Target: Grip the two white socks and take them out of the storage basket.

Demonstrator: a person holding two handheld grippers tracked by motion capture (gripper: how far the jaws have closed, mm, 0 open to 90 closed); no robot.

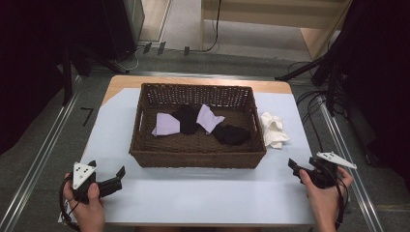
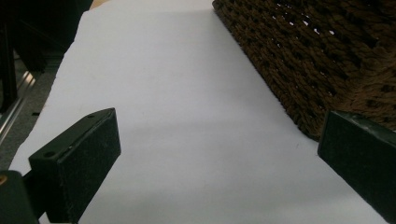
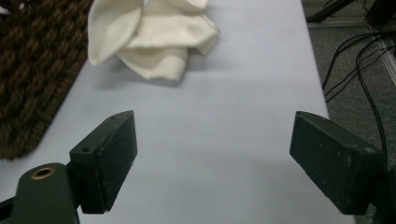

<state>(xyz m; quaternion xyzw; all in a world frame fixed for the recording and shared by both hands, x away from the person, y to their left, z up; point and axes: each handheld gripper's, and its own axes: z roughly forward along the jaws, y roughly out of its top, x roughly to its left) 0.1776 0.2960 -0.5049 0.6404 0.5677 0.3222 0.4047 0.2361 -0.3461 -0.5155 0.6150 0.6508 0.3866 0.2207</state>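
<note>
right gripper (image 3: 212, 161) sitting wide open, nothing between jaws | white cloth (image 3: 154, 35) lying ahead on table, just beside basket (image 1: 198, 157); nearer right hand | left gripper (image 2: 219, 163) idling, wide, empty

table: wooden top (image 1: 193, 81), mostly under a pale sheet (image 1: 203, 193)
floor: grey carpet (image 1: 43, 140), lighter strip past the table's far edge
rails: metal floor tracks (image 1: 36, 159) down both sides of the table
cables: black leads (image 1: 314, 104) on floor at right, more along the far edge
furniture: light wood unit (image 1: 290, 19) at back right; dark cabinet (image 1: 121, 24) at back left
stands: black legs (image 1: 65, 72) left and right
light: dim, sides nearly black, table brightest
</note>
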